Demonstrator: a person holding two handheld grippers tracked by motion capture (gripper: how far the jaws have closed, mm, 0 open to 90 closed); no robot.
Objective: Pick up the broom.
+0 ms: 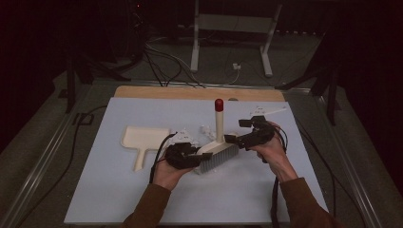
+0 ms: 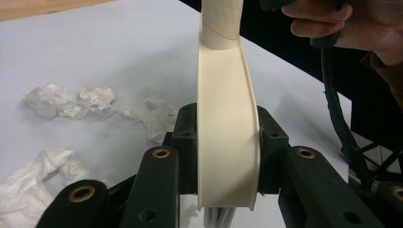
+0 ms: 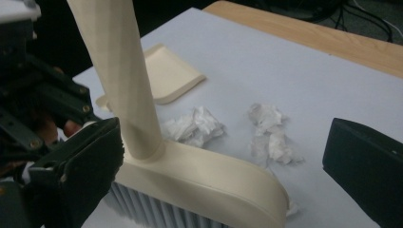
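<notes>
At the near edge of the pale blue table (image 1: 119, 199), a person's two forearms reach in, each hand working a black gripper around a cream hand brush (image 1: 216, 152). Nearest, the left gripper (image 1: 190, 156) clamps the brush's head across its width, jaws pressed on both flanks, as its own view shows plainly (image 2: 228, 142). Just right of it, the right gripper (image 1: 236, 139) stands with jaws spread wide on either side of the brush, one pad close by the foot of the handle, the other well apart, gripping nothing. The brush stands with grey bristles down and its red-tipped handle (image 1: 218, 105) rising upright. Just beyond it lie scraps of crumpled white paper (image 3: 195, 126), loose on the table between brush and dustpan (image 1: 142, 140), which rests flat farther left. Judging by the layout, this is a handover or regrip step before sweeping; the next move likely calls for the right gripper to close on the handle, so the left can let go and fetch the dustpan. Beyond the table, cables and a white stand's legs (image 1: 228, 42) fade into darkness.
</notes>
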